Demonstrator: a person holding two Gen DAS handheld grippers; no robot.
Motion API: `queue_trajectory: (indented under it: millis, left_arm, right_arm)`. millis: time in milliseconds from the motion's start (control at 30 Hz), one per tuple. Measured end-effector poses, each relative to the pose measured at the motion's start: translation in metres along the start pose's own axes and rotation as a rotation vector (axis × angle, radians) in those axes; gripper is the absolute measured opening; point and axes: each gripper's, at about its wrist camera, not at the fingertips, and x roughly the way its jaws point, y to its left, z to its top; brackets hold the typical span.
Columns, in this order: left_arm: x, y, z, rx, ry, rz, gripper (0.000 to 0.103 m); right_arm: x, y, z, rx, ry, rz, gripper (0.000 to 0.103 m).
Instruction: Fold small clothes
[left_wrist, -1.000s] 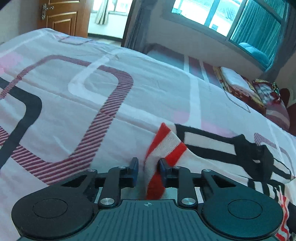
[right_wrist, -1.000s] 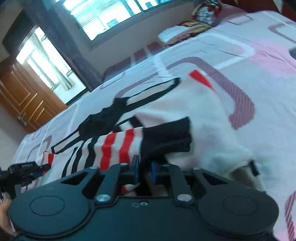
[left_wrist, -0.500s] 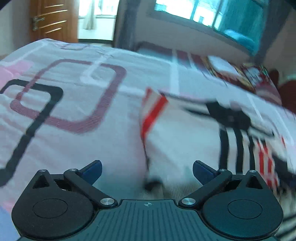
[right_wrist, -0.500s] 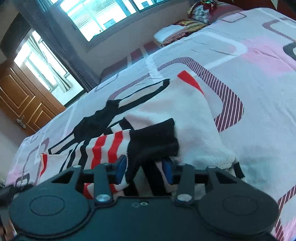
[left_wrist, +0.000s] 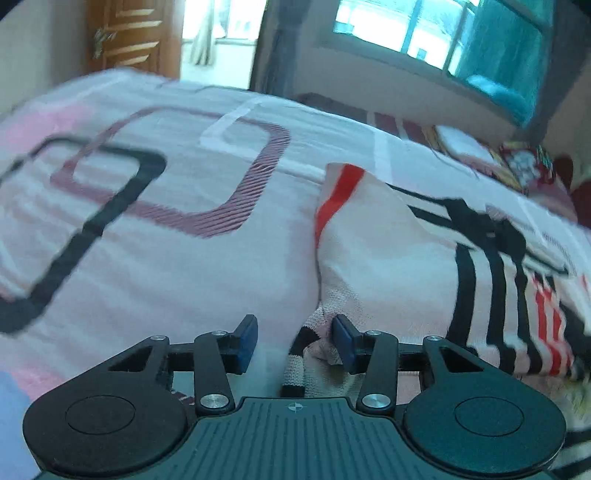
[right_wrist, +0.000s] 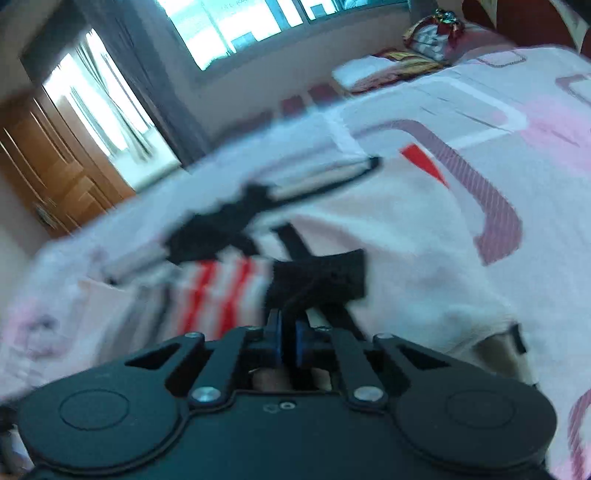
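Patterned bedsheet (left_wrist: 155, 258) is carrying a partly folded knit sweater (left_wrist: 388, 258). Left gripper (left_wrist: 294, 341) is closing around its hem; right gripper (right_wrist: 287, 341) is clamping its black cuff (right_wrist: 321, 275). Further folds are remaining.

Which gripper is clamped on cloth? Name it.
The right gripper: its pads are shut on the black cuff. The left gripper is only closing, its pads apart, with the striped hem between them, not yet pinched.
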Motion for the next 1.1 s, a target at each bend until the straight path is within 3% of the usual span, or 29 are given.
queue_trajectory:
  millis: [100,200,267,367,467,533,667,733,767,900,1000,1100]
  left_arm:
    - [-0.01,-0.006,0.003,-0.009,-0.006,0.012,0.046]
    - [-0.022,-0.015,0.017,-0.018,-0.064,-0.021,0.046]
    - [-0.02,-0.025,0.028,0.0,-0.078,-0.05,0.046]
    - [0.006,-0.047,0.043,0.039,-0.053,-0.062,0.046]
    - [0.04,-0.059,0.049,0.054,0.005,-0.027,0.046]
    - [0.055,-0.055,0.049,0.051,0.009,0.007,0.046]
    - [0.047,-0.057,0.048,0.056,0.021,0.018,0.046]
    - [0.027,-0.06,0.042,0.054,-0.001,-0.011,0.046]
    - [0.021,-0.064,0.038,0.07,-0.011,-0.02,0.046]
    - [0.0,-0.081,0.003,0.164,-0.019,-0.036,0.046]
    - [-0.001,-0.084,-0.016,0.232,-0.049,-0.014,0.046]
    - [-0.014,-0.084,-0.007,0.182,-0.021,-0.014,0.046]
  right_arm:
    - [-0.001,-0.002,0.0,-0.007,-0.012,-0.015,0.006]
    - [-0.012,-0.001,0.003,-0.013,-0.061,-0.054,0.024]
    - [-0.024,-0.002,0.005,-0.019,-0.106,-0.071,0.029]
    - [-0.029,0.007,0.015,-0.091,-0.153,-0.086,0.026]
    - [-0.009,0.021,0.019,-0.15,-0.098,-0.059,0.025]
    - [0.009,0.023,0.014,-0.198,-0.044,-0.093,0.023]
    - [0.015,0.009,0.013,-0.215,-0.036,-0.128,0.018]
    - [0.012,0.008,0.017,-0.205,-0.029,-0.14,0.019]
    - [0.007,0.01,0.017,-0.2,-0.032,-0.13,0.025]
    - [-0.011,0.037,0.001,-0.275,-0.051,-0.027,0.026]
    - [0.001,0.046,-0.015,-0.341,0.0,-0.058,0.024]
    - [0.0,0.038,-0.019,-0.336,-0.019,-0.038,0.024]
